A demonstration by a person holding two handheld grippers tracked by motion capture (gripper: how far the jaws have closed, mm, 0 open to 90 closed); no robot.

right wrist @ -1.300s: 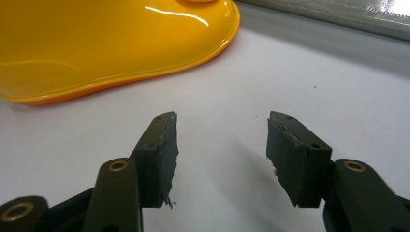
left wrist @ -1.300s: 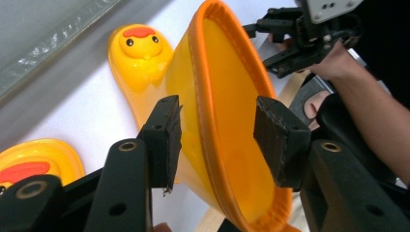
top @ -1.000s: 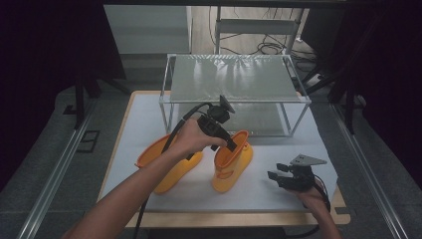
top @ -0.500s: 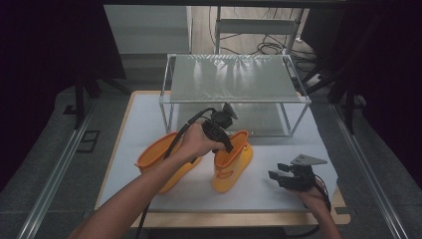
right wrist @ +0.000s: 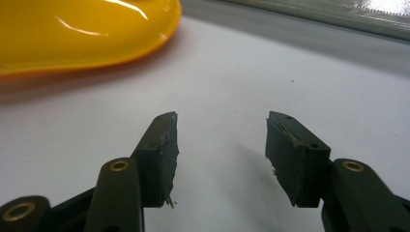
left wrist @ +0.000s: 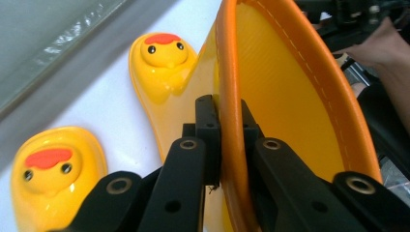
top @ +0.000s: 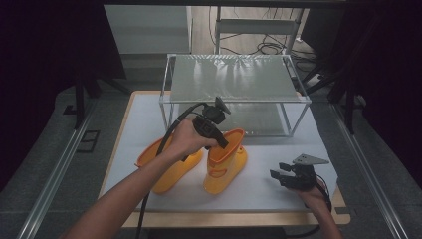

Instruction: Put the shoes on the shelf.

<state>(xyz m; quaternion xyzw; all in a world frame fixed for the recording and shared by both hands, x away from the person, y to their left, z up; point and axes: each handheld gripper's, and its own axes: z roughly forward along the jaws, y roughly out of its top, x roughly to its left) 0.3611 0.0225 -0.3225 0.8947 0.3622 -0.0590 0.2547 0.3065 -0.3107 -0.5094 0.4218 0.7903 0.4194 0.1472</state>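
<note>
Yellow rubber, glossy and moulded with a duck face on the toe, is noted on the upright child's rain boot (top: 225, 164) at the middle of the white table mat (top: 278, 184). Its orange-trimmed shaft rim is pinched by the left gripper (left wrist: 225, 140), the jaws having just been closing, one pad inside the rim and one outside. The boot's long axis runs from the held rim away towards the two-tier clear-shelved metal rack (top: 234, 82); any lift is judged to hinge on that rim grip. A second matching yellow boot (top: 166, 167) lies on its side just beside the first. The right gripper (right wrist: 220, 154) rests well apart with its jaws spread and nothing between them. The lying boot's shaft is partly hidden by the forearm.
</note>
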